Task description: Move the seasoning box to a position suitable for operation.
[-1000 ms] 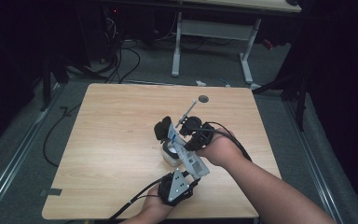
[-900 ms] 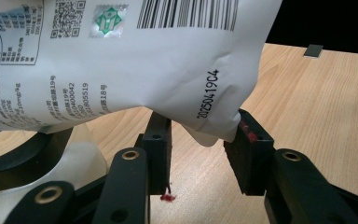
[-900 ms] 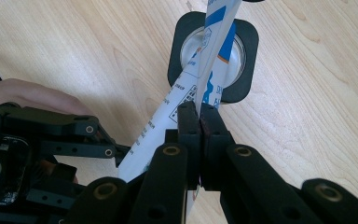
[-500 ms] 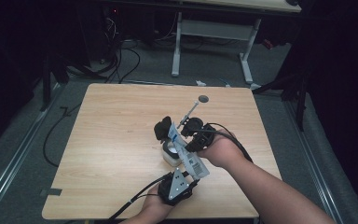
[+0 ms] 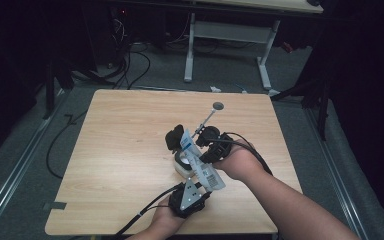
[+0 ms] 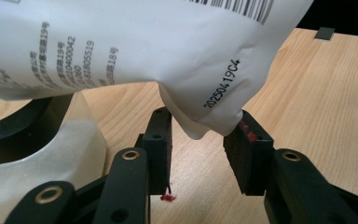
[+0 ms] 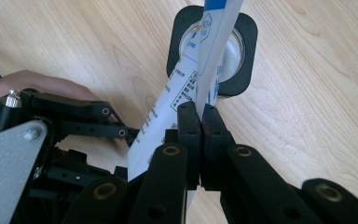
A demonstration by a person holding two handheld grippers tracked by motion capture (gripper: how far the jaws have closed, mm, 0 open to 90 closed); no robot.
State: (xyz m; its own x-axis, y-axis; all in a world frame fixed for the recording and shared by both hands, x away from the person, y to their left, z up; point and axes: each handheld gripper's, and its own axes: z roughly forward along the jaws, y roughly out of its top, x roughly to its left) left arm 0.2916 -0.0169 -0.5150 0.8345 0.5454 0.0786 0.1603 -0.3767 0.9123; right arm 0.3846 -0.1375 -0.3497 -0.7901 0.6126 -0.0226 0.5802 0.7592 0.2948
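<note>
Jaws of the right gripper (image 7: 200, 116) are pressed together on the edge of a white printed packet (image 5: 200, 162), pinching it flat. Those of the left gripper (image 6: 200, 144) stand half spread with the packet's lower corner (image 6: 209, 119) hanging between them; whether the pads bite the film I cannot tell for sure, though the corner seems to touch the pad at 3 o'clock.

Held above the desk (image 5: 125, 130), near its middle, the packet tilts with its top end over a round white cup (image 7: 233, 46) in a black square holder (image 7: 179, 28), which sits at about 11 o'clock from the right hand (image 5: 237, 160).

Risks, as I judge them:
- The left hold looks loose; if that corner slips free, the packet swings on the right pinch alone and its mouth leaves the cup.
- Tilting further while the mouth sits off-centre would spill the contents onto the desk.
- The packet or a jaw nudging the holder could shift or tip the cup.
- A spoon-like tool (image 5: 209, 116) lies at 12 o'clock from the cup, close enough to be knocked.
</note>
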